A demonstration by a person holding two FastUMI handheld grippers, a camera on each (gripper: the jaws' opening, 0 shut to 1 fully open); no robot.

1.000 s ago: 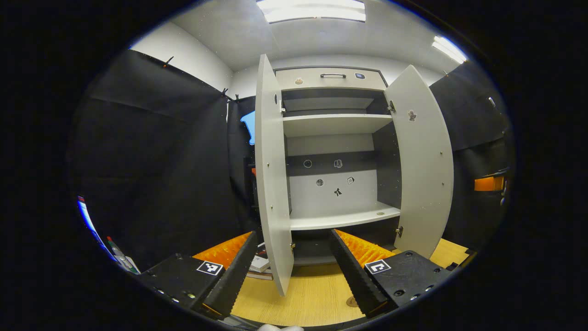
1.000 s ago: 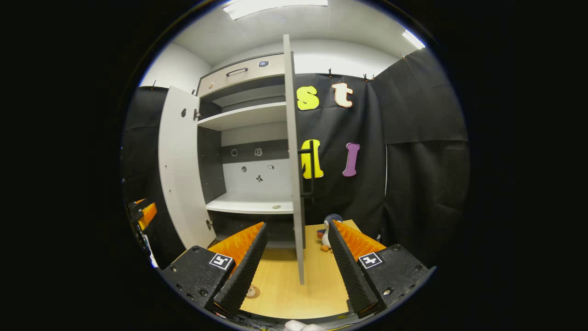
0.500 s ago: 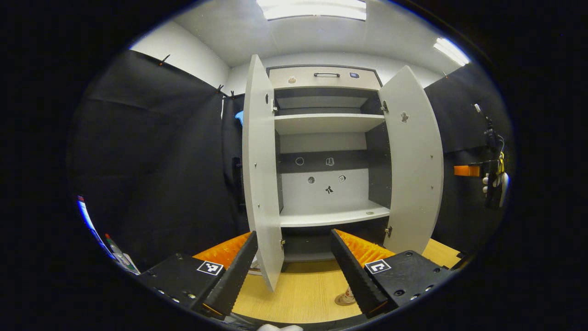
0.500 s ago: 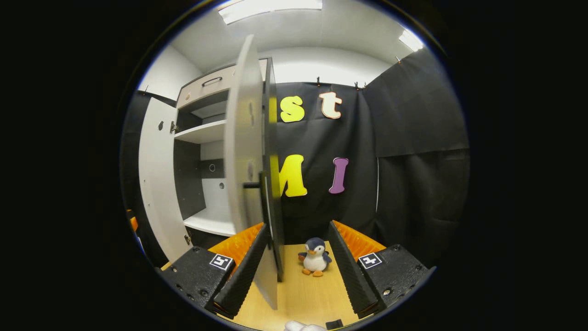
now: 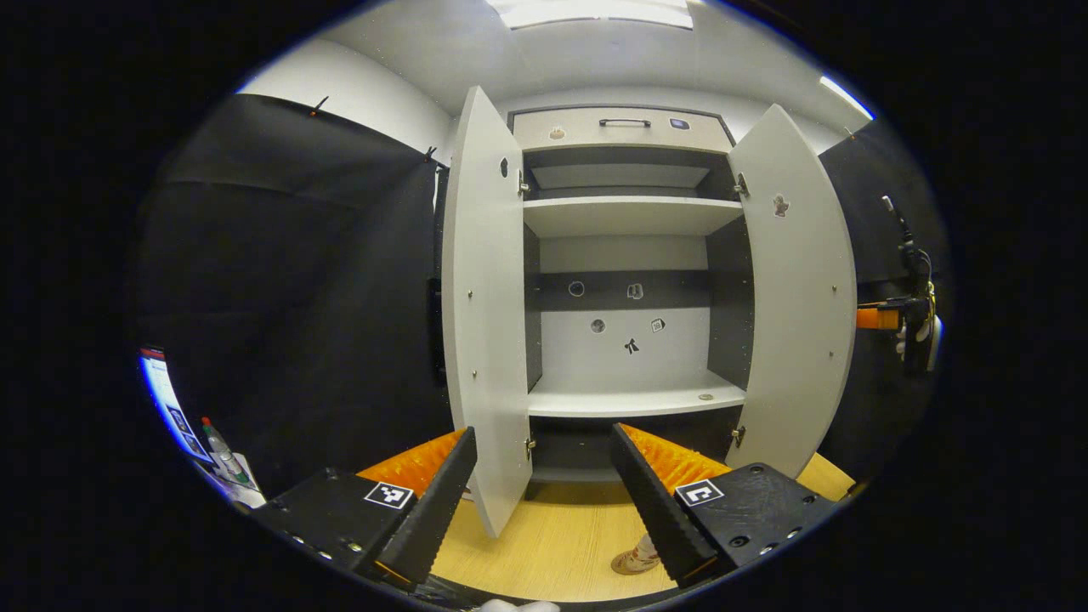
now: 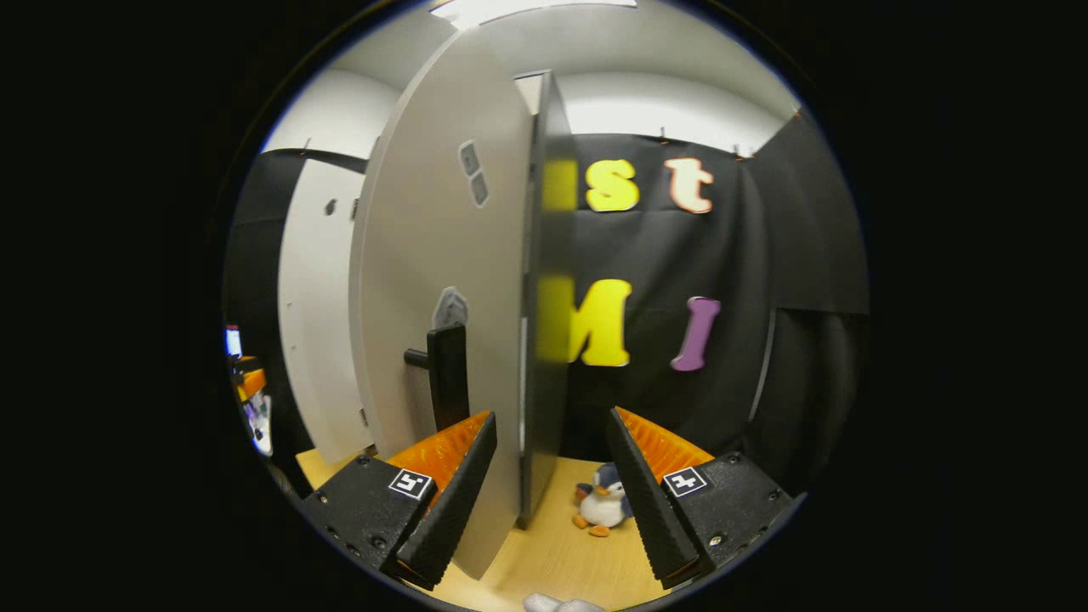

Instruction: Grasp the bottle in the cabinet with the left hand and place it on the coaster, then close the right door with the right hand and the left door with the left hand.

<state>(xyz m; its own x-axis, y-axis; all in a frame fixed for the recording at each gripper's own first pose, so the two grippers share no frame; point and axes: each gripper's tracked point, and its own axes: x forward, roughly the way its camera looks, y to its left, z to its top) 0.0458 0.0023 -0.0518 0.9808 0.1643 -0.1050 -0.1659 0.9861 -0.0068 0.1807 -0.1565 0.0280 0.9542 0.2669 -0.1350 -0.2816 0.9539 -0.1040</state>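
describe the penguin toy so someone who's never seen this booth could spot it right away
Start at the tall white cabinet with its doors swung open, standing on a light wooden table. In the right gripper view, look past the edge of the near door to the tabletop at its foot, in front of the black cloth wall. The penguin toy stands there: a small plush with dark back, white belly and orange feet, the one soft thing on the table.

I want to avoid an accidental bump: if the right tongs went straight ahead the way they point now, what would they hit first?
Most likely the free edge of the right door, which stands edge-on between the open right tongs. Depth is hard to judge, but it looks very near.
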